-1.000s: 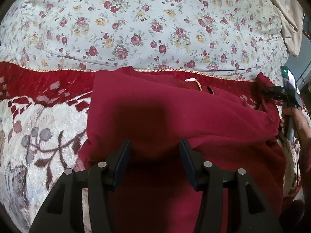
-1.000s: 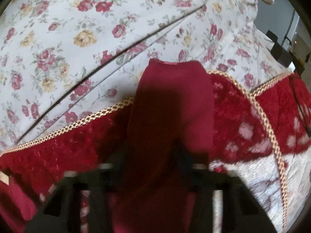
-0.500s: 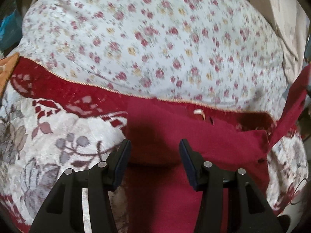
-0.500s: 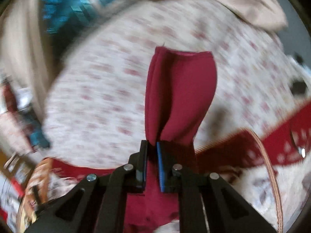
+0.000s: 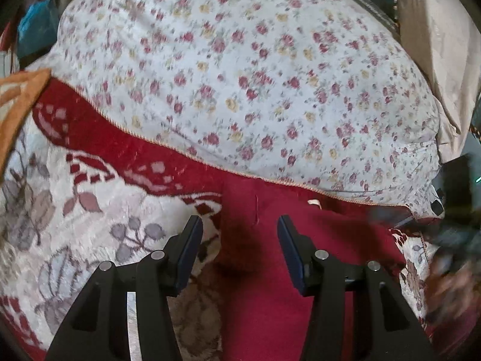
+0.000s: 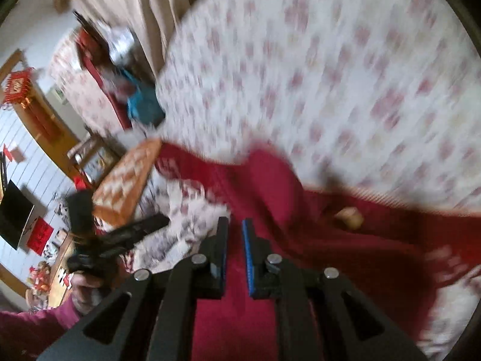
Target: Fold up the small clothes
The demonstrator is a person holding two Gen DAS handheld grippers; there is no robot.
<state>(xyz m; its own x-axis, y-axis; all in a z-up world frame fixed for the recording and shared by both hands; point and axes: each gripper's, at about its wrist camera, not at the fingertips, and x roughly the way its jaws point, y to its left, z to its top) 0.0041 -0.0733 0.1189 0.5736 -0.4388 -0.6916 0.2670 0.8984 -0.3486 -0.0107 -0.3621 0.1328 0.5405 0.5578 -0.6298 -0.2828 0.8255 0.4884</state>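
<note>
Two grippers are on one red top (image 5: 270, 285), which lies on the blanket (image 5: 90, 210) just below the blanket's gold trim. Left gripper (image 5: 239, 249) hangs spread over the top's left edge, pinching nothing. Right gripper (image 6: 233, 252) is pressed nearly together; the view is too blurred to say if cloth is caught. My worry: a sleeve (image 6: 270, 180) swung this fast lands crooked or bunches, and nobody's pinning the body. Also around: floral sheet (image 5: 255, 90) beyond the trim, orange cushion (image 5: 18, 96) off the blanket's left corner. Nothing blocks the fold.
</note>
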